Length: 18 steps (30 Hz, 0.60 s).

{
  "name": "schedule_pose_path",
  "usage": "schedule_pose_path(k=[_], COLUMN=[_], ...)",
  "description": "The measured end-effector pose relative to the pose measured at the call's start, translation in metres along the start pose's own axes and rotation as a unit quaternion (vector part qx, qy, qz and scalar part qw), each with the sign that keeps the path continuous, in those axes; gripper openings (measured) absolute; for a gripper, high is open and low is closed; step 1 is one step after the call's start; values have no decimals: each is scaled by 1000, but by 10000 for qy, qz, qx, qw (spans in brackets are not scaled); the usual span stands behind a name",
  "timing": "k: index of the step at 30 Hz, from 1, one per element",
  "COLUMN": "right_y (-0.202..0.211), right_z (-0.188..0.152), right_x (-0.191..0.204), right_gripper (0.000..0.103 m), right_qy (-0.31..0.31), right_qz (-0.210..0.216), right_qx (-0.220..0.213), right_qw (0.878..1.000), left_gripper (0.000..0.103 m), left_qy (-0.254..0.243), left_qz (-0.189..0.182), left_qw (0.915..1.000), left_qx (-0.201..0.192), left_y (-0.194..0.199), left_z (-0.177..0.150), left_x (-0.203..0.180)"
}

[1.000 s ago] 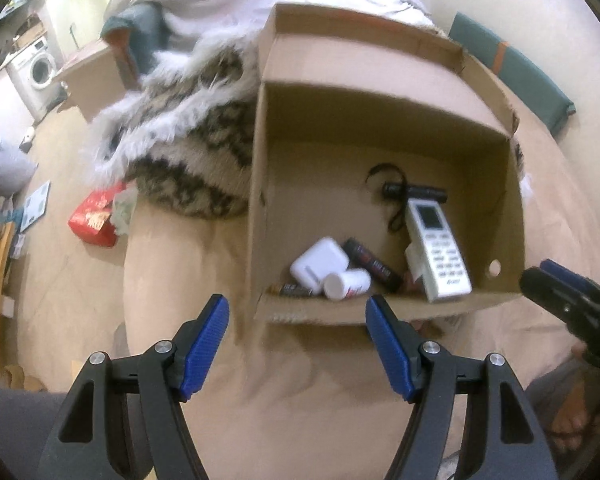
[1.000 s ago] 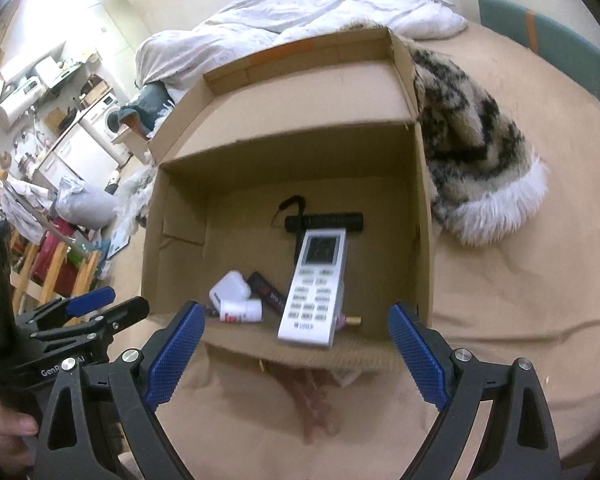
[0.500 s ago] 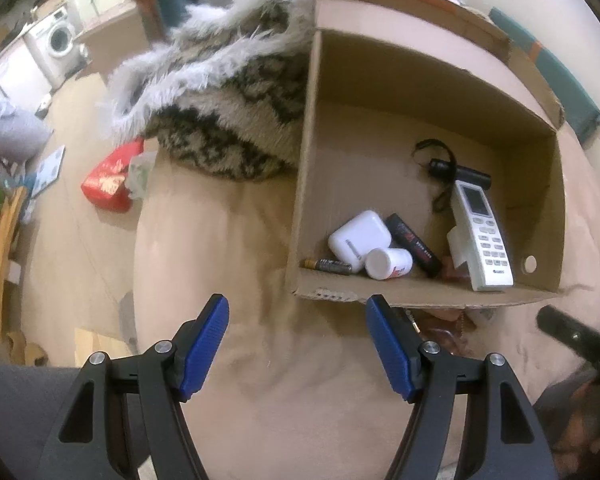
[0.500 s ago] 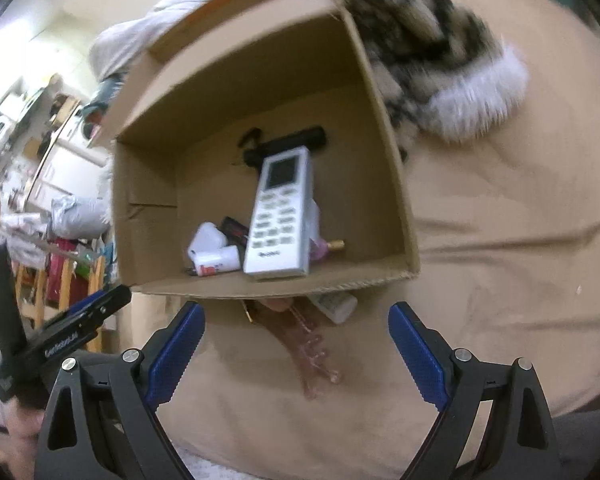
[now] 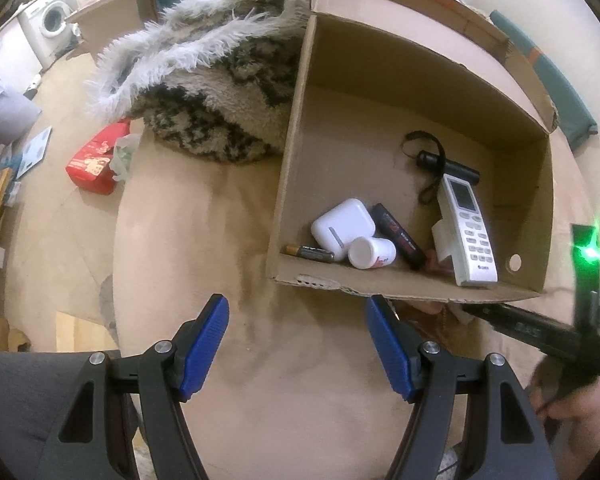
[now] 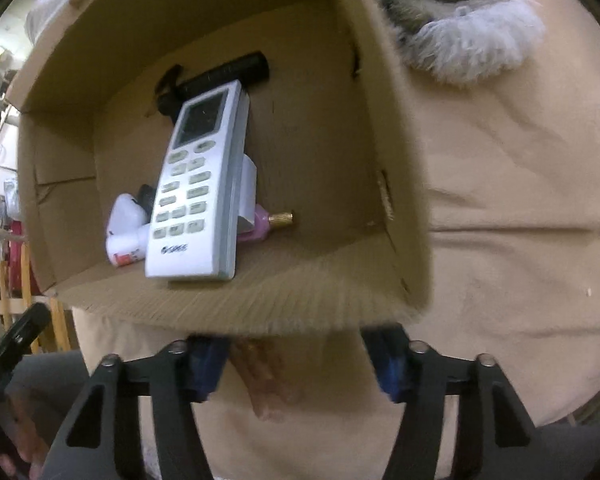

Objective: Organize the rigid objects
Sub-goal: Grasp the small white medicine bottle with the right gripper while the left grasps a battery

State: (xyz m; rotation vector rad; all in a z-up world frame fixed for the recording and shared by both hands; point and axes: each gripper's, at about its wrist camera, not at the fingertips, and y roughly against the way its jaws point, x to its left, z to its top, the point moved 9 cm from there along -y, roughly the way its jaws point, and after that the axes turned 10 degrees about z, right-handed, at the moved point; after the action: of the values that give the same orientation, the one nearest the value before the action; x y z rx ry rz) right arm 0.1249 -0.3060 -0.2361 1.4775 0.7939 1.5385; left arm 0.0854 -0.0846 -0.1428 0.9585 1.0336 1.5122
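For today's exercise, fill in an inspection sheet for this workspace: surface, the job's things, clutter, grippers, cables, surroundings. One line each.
Surface: tan bedsheet, wrinkled.
Job's things: cardboard box holds a white remote, white case, small white bottle, battery, black flashlight; a pinkish object lies on the sheet in front of the box.
Clutter: furry blanket beside the box.
Grippers: left gripper open, empty; right gripper closing around the pinkish object, contact unclear.
Cables: only the flashlight's strap.
Surroundings: washing machine, red pack on floor.
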Motion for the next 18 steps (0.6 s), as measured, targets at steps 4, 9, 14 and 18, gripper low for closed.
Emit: schedule_pose_path(k=[4,9,14,18], right_y=[-18,-34,-23,-2], right_z=[8,4,-7,-19], right_x=[13,22,17,22], right_gripper=[59,49,29,29], right_qy=[457,910,750,347], right_qz=[-292,-700,-674,-73], right_qx=[-34,-5,123,18], right_qw=[9985,9934,9948,9994], left_gripper=[68,68,68,68], left_qy=[-32,-88,-194,-364], left_qz=[56,109,61,25], left_qw=[10000,9999,9995,9985], left_qx=[24,75,253,414], left_y=[-3,-8,-17,-27], left_z=[-1,-3,-7,-13], left_x=[-1,-2,-8,-20])
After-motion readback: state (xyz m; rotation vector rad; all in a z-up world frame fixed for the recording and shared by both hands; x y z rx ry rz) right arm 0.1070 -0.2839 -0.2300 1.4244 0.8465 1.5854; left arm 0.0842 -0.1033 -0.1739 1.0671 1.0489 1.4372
